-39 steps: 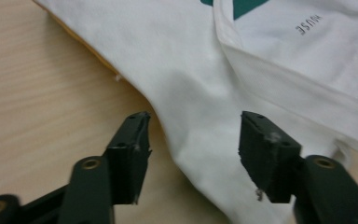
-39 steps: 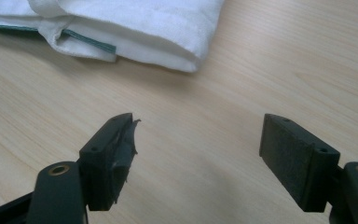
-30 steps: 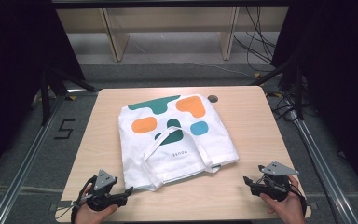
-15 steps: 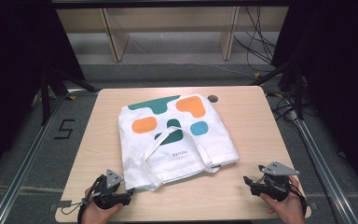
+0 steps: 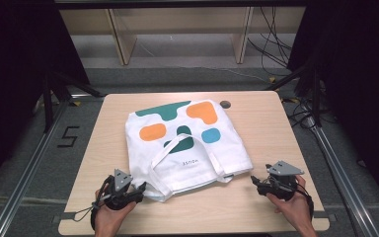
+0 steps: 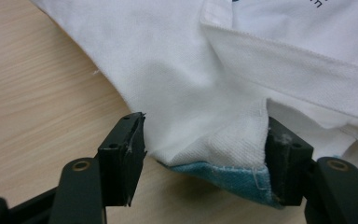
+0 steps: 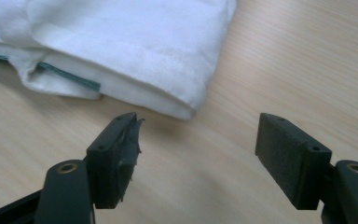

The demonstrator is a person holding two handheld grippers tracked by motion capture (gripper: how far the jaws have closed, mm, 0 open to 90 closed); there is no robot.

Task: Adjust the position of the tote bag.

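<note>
The left gripper (image 6: 205,163), its closing jaws straddling the near-left corner of the white cloth tote bag (image 5: 187,143), sits nearer than the open, empty right gripper (image 7: 198,158), short of the near-right corner.

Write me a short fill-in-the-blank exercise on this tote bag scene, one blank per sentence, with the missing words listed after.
1. The white tote bag lies flat on a wooden ____.
2. The left gripper has a bag corner between its jaws, and the fabric under that corner is ____ in colour.
3. The right gripper has ____ between its jaws except bare table.
4. The right gripper's jaws stand ____.

Missing words: table; teal; nothing; open
</note>
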